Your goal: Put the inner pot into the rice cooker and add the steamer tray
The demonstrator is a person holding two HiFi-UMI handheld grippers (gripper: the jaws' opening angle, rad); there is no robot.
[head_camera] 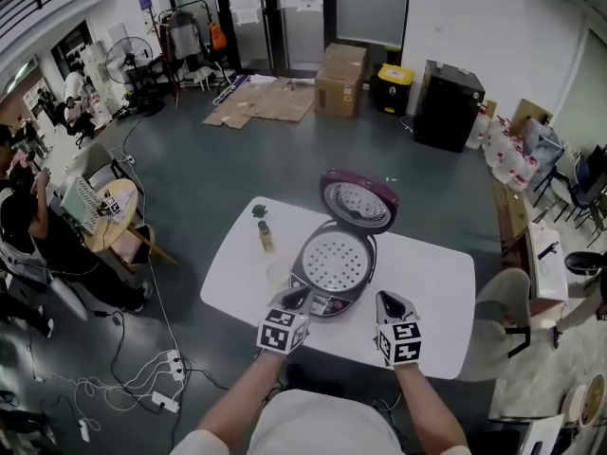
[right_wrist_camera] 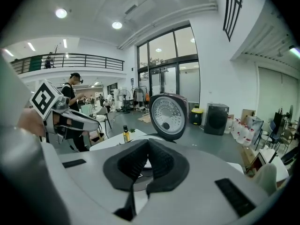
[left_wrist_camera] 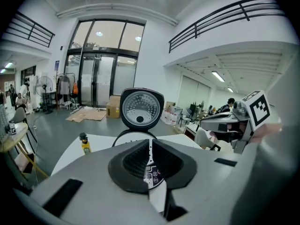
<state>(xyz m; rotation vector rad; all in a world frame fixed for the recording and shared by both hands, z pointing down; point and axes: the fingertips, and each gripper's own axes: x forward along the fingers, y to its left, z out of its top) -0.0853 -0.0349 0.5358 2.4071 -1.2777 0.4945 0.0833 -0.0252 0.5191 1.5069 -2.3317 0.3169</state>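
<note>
On the white table (head_camera: 436, 282), the rice cooker (head_camera: 332, 297) stands with its lid (head_camera: 358, 200) raised upright at the far side, and the perforated steamer tray (head_camera: 334, 259) sits in the cooker's mouth. The inner pot is not visible as a separate item; it is judged to be seated beneath the tray, but the tray hides it. The left gripper (head_camera: 296, 301) and the right gripper (head_camera: 387, 303) hang just in front of the cooker, one at each side of its control panel, clear of the tray. The left gripper view shows the left jaws pressed together with nothing between them, and the right gripper view shows the same for the right jaws. A small bottle (head_camera: 266, 235) stands to the left of the cooker, apart from it. The tray appears to be thin, light, stiff and smooth, and is likely to slip under a flat pinch. If reseating is required, grip the rim at two opposite points, one gripper per side, and keep the tray level. The inner pot is judged heavier and rigid; grip it across the lip.
</note>
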